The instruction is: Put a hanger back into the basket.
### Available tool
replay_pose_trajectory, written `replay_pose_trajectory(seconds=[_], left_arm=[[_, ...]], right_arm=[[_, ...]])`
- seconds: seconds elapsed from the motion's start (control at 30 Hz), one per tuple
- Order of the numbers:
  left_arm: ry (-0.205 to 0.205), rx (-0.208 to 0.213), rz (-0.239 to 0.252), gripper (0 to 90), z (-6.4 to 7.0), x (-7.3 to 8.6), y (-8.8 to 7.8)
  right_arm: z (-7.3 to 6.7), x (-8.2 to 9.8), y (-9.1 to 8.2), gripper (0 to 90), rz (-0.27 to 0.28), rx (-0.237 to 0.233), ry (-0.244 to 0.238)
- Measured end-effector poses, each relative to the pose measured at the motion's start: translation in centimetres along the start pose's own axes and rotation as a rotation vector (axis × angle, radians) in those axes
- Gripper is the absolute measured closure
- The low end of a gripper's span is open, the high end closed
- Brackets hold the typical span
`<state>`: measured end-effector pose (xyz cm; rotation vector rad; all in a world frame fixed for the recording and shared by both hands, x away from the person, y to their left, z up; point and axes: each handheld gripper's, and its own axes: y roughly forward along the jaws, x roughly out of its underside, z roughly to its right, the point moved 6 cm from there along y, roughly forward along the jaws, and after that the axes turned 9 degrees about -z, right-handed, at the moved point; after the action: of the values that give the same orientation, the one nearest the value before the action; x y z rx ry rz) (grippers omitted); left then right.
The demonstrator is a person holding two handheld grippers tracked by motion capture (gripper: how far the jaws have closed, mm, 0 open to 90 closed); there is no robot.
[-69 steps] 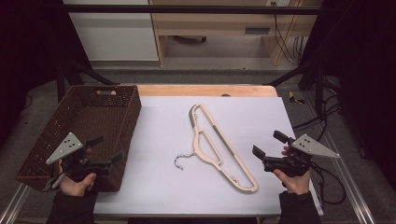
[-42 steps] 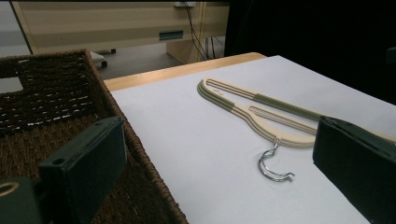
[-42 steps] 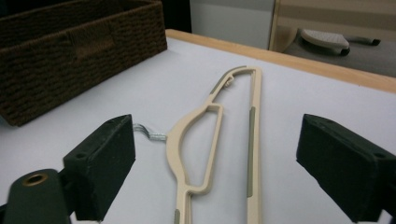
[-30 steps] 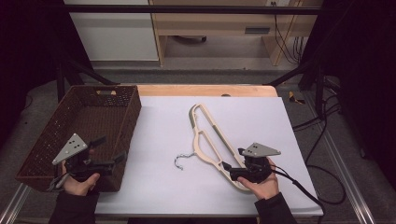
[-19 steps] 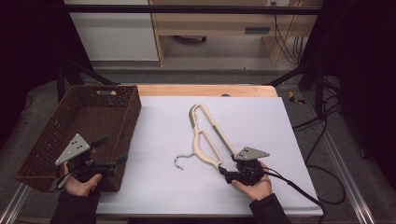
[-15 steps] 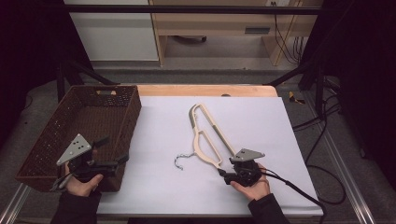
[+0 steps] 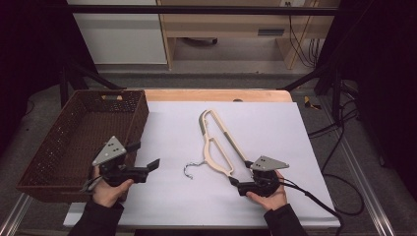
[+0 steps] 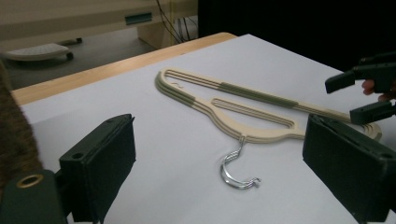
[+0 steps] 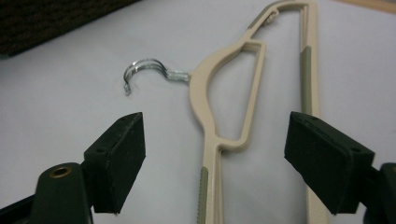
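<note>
hanger [image 7: 218,147] — between open right hand-held gripper [image 7: 237,186] jaws

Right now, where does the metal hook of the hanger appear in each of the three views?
High view: the metal hook lies near the centre of the white table, left of the hanger.
Left gripper view: low in the middle, between the two jaws.
Right gripper view: upper left, above the left jaw.
Shared landmark: the beige hanger body that the hook joins.
</note>
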<state>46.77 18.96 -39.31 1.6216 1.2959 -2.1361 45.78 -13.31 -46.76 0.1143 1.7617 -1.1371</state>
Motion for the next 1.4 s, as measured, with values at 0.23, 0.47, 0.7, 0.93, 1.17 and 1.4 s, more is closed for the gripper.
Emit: replay_pose_trajectory(seconds=[0.23,0.47,0.7,0.93,1.17,1.4], left_arm=[[0.036,0.051,-0.089,11.5,1.4,-0.5,4.2],[0.074,0.093,-0.167,17.2,2.9,-0.5,7.9],[0.08,0.119,-0.246,26.3,3.0,0.0,11.5],[0.104,0.116,-0.291,39.3,3.1,0.7,13.6],[0.127,0.126,-0.353,53.9,3.1,1.6,16.0],[0.127,0.149,-0.402,64.3,2.9,2.6,17.2]], right_arm=[[0.4,-0.9,-1.8,17.9,0.074,0.016,0.006],[0.7,-0.9,-2.0,17.1,0.069,0.019,0.001],[0.9,-0.9,-2.1,17.1,0.082,0.012,0.016],[1.0,-0.9,-2.2,16.7,0.085,0.011,0.015],[1.1,-0.9,-2.2,16.6,0.082,0.013,0.022],[1.1,-0.9,-2.1,16.6,0.077,0.01,0.014]])
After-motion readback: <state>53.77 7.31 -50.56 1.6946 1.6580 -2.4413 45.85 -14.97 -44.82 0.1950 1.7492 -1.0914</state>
